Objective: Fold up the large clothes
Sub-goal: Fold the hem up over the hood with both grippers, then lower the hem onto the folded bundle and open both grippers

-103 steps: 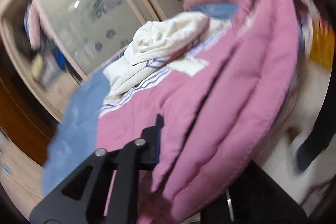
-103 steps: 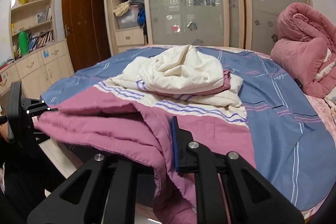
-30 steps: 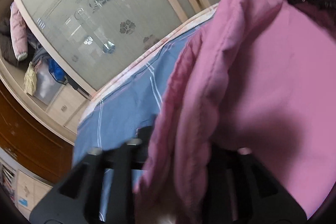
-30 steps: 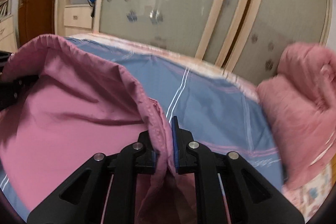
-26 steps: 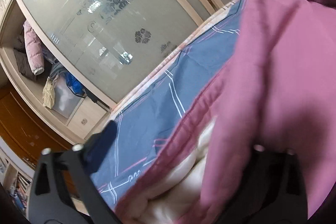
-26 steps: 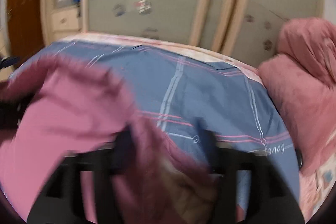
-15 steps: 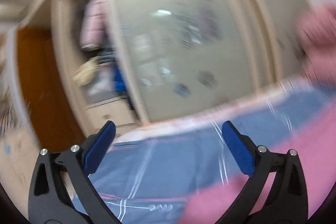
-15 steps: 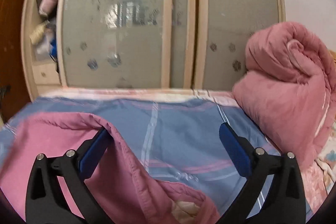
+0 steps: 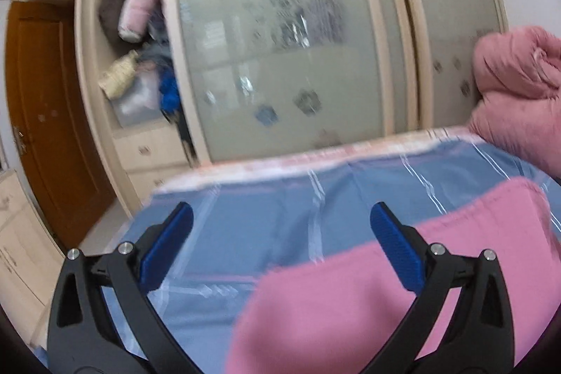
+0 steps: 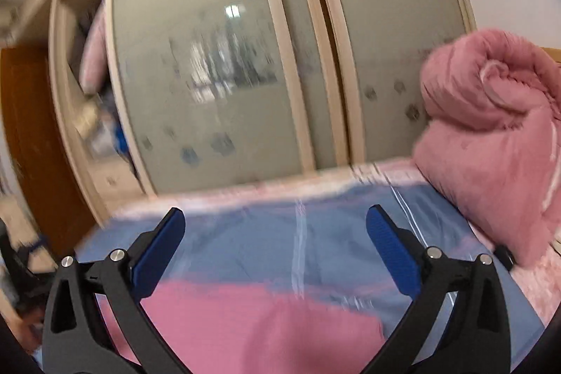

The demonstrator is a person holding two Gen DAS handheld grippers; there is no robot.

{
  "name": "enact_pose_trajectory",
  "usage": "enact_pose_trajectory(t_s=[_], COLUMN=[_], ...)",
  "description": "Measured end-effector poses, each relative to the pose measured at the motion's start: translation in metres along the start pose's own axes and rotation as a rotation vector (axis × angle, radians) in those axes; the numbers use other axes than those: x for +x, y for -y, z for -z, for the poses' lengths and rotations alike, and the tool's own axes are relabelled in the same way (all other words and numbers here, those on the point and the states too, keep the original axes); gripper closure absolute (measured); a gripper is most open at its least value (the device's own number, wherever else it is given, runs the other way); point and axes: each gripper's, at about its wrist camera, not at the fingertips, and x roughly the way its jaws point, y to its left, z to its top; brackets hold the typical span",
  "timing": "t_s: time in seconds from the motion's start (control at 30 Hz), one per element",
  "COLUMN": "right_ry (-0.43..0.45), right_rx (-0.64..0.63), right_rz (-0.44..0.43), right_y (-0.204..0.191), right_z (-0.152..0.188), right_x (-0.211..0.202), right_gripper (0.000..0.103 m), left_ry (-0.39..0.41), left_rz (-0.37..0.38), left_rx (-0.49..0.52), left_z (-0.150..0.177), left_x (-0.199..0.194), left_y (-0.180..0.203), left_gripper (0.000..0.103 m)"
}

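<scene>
Pink garment [image 9: 368,311] lately released onto blue bedsheet [image 9: 266,219], both claws now wide, empty.

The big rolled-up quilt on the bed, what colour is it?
The rolled-up quilt is pink, clearest in the right wrist view.
</scene>
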Motion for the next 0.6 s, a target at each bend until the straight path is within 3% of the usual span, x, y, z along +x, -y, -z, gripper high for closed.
enact_pose_trajectory(t_s=[0.1, 0.2, 0.27, 0.3, 0.4, 0.5, 0.6], right_ry=[-0.069, -0.162, -0.22, -0.289, -0.405, -0.429, -0.418], right_rx=[-0.024, -0.067, -0.093, -0.069, 0.056, 0.139, 0.193], right_rz=[0.009, 0.024, 0.059, 0.051, 0.015, -0.031, -0.068], right_y=[-0.028, -0.052, -0.057, -0.051, -0.023, -0.009, -0.004], right_z=[0.042, 0.079, 0.097, 0.109, 0.134, 0.152, 0.166], right_x=[0.035, 0.085, 0.107, 0.128, 0.165, 0.182, 0.19], right_gripper=[0.001, 0.001, 0.001, 0.001, 0.001, 0.001, 0.001], left_ry=[-0.113, -0.121, -0.161, -0.203, -0.292, -0.321, -0.351], left_rz=[0.028, -0.045, -0.089, -0.091, -0.079, -0.089, -0.048], left_rx=[-0.021, 0.06, 0.109, 0.11, 0.053, -0.029, -0.102], left_z=[0.021, 0.044, 0.062, 0.072, 0.088, 0.1, 0.113], left_x=[0.027, 0.056, 0.08, 0.095, 0.124, 0.145, 0.157], left_y=[0.031, 0.056, 0.066, 0.067, 0.057, 0.038, 0.028], left_gripper=[0.002, 0.002, 0.002, 0.002, 0.002, 0.002, 0.002])
